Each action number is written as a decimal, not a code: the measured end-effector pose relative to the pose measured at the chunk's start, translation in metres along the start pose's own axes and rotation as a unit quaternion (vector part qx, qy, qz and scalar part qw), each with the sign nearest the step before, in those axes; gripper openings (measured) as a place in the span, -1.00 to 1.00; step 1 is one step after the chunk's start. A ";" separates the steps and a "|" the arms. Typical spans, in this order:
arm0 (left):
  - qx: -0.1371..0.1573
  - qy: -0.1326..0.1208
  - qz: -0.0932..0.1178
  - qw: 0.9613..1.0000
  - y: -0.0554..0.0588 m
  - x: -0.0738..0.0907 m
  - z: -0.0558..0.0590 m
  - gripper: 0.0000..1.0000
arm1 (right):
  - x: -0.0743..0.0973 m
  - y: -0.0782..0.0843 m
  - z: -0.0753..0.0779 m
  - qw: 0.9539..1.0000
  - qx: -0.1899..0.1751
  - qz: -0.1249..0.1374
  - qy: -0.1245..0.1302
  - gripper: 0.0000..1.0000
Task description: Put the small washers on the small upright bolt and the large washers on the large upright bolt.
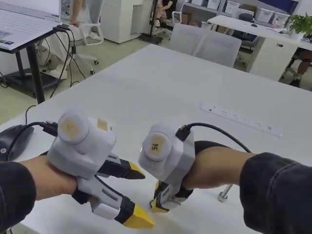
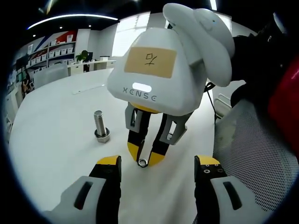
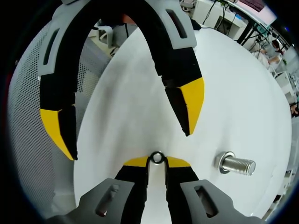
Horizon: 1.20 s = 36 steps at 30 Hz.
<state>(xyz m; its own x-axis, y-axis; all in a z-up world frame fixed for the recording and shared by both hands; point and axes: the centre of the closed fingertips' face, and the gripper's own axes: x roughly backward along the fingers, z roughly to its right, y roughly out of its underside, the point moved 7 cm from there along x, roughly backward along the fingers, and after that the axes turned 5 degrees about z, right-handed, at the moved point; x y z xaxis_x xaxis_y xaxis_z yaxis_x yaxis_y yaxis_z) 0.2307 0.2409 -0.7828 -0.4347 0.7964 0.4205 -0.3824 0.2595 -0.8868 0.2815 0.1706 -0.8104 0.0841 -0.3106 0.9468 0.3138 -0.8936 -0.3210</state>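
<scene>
My right gripper (image 3: 157, 161) is shut on a small silver washer (image 3: 157, 157), held at its very tips just above the white table (image 3: 233, 93). The left gripper view shows that washer (image 2: 142, 162) in the right gripper (image 2: 145, 156) too. My left gripper (image 2: 158, 161) is open, its jaws spread wide on either side of the right gripper's tips and holding nothing. An upright threaded bolt (image 2: 100, 126) stands on the table beside them, with a ring around its base. In the head view the left gripper (image 1: 138, 196) and right gripper (image 1: 158, 204) are side by side near the table's front edge, with the bolt (image 1: 224, 195) partly hidden behind a sleeve.
A white power strip (image 1: 242, 119) lies across the table further back. A black device (image 1: 10, 141) with a cable sits at the table's left edge. A grey mesh chair (image 2: 252, 154) is close under the front edge. Desks and chairs (image 1: 204, 44) stand beyond.
</scene>
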 end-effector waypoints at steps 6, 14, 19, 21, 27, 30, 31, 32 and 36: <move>0.001 0.000 -0.001 1.000 0.001 0.000 0.000 0.25 | 0.000 0.001 0.001 1.000 -0.002 0.003 -0.001 -0.72; 0.000 0.002 -0.003 1.000 0.001 -0.001 0.000 0.25 | 0.007 0.007 0.003 1.000 -0.010 0.002 0.005 -0.72; -0.001 0.001 -0.004 1.000 0.000 -0.001 0.000 0.25 | 0.015 0.013 0.003 1.000 -0.013 0.001 0.013 -0.72; -0.002 0.002 -0.005 1.000 0.000 -0.001 0.001 0.25 | 0.019 0.016 0.003 1.000 -0.017 0.002 0.017 -0.72; -0.003 0.004 -0.009 1.000 0.001 -0.002 0.002 0.25 | 0.028 0.030 0.002 0.999 -0.028 0.001 0.026 -0.72; -0.004 0.004 -0.009 1.000 0.000 -0.003 0.003 0.25 | 0.033 0.038 0.001 0.999 -0.033 0.002 0.031 -0.72; -0.004 0.004 -0.009 1.000 0.000 -0.003 0.003 0.25 | 0.034 0.040 0.000 0.999 -0.036 0.002 0.032 -0.72; -0.004 0.004 -0.009 1.000 0.000 -0.003 0.003 0.25 | 0.037 0.043 0.000 0.999 -0.039 0.003 0.034 -0.72; -0.004 0.005 -0.011 1.000 0.000 -0.003 0.003 0.25 | 0.043 0.051 -0.001 0.998 -0.049 0.002 0.040 -0.72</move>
<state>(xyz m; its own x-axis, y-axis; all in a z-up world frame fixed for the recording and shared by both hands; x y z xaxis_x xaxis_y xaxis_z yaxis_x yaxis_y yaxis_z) 0.2292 0.2364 -0.7839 -0.4183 0.7955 0.4384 -0.3848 0.2820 -0.8789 0.3003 0.1112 -0.7862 0.0078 -0.3359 0.9419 0.2194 -0.9184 -0.3293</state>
